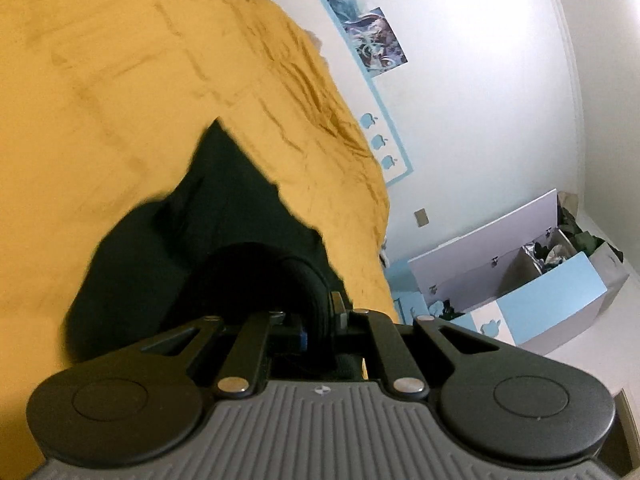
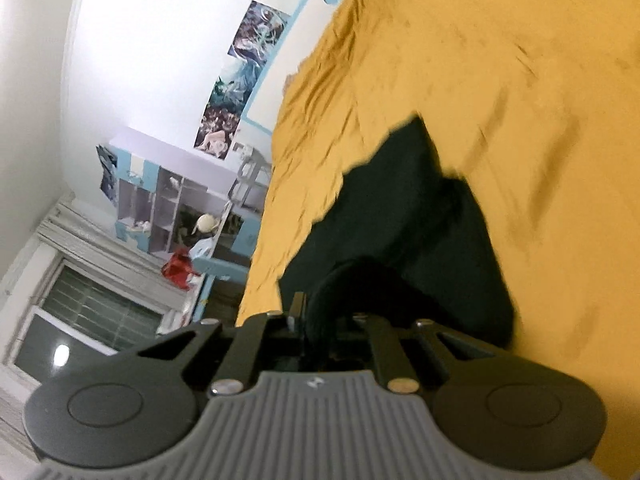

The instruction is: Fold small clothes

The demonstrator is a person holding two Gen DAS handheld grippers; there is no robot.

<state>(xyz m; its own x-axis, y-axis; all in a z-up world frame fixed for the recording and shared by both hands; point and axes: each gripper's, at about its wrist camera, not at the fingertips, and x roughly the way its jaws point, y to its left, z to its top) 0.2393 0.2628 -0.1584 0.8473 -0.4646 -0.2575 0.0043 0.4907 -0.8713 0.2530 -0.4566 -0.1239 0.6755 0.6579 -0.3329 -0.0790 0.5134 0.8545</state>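
Note:
A small dark garment [image 1: 224, 220] hangs in front of the left wrist camera, over the yellow bedspread [image 1: 120, 80]. My left gripper [image 1: 320, 312] is shut on a bunched edge of that garment, which wraps over its fingertips. In the right wrist view the same dark garment [image 2: 412, 208] stretches out from my right gripper [image 2: 320, 316], which is shut on another bunched edge. Both sets of fingertips are mostly hidden by the cloth. The pictures are blurred by motion.
The yellow bedspread [image 2: 500, 80] fills most of both views. A white wall with posters [image 1: 376, 36] lies behind the bed. A blue and white toy chest [image 1: 540, 280] stands open by the wall. Shelves [image 2: 168, 200] and a window [image 2: 88, 312] show in the right wrist view.

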